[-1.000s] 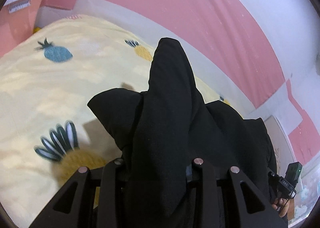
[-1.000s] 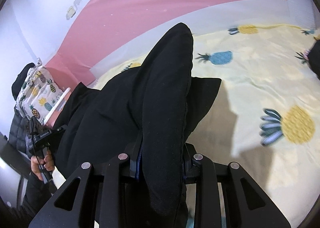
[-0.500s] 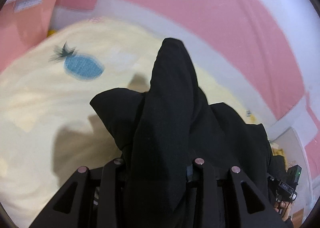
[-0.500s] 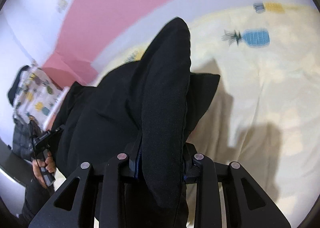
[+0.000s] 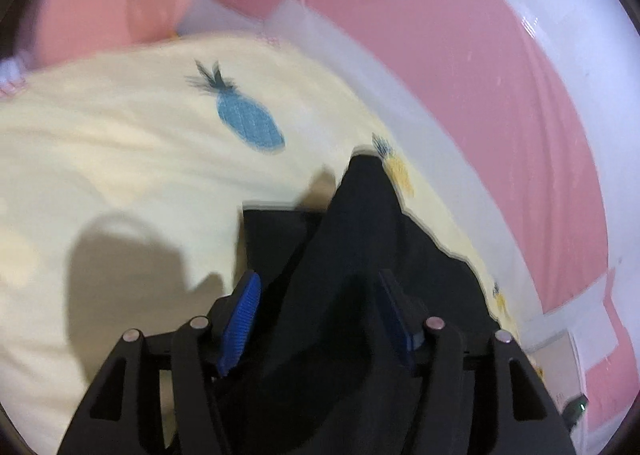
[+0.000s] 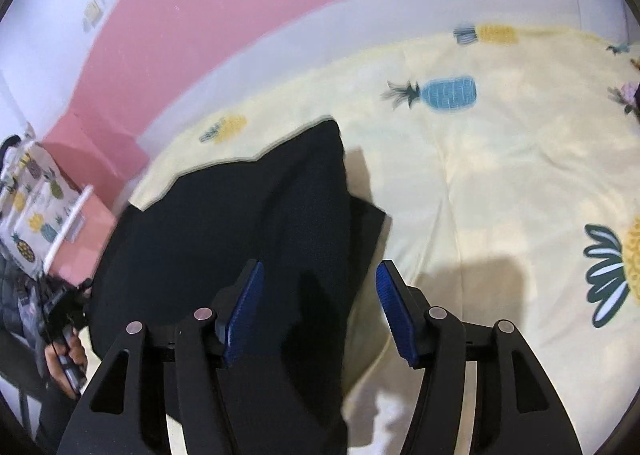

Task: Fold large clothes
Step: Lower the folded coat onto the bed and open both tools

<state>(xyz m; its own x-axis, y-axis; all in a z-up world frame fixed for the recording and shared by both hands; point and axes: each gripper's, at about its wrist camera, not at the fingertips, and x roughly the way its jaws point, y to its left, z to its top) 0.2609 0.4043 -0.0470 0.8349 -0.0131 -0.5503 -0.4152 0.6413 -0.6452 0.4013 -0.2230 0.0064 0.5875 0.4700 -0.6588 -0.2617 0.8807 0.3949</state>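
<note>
Both grippers, left (image 5: 320, 315) and right (image 6: 318, 307), gape wide, gripping nothing; the black garment (image 6: 240, 239) (blue pads bare) lies between their fingers on the pineapple sheet (image 6: 500, 175).

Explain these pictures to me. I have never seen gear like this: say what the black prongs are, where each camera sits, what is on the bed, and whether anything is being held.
There is no robot here. A person holds a hand-held gripper in each hand, and a wide-angle camera on each one looks forward along its prongs. One picture comes from the left gripper, the other from the right gripper. The blue ribbed pads are the inner faces of the jaws. Below lies a yellow bedsheet printed with pineapples, against a pink wall. On it lies a black garment, partly bunched between the prongs. Both sets of jaws stand open with gaps beside the cloth, so nothing is gripped. At the left edge of the right view, the person's other hand shows.
</note>
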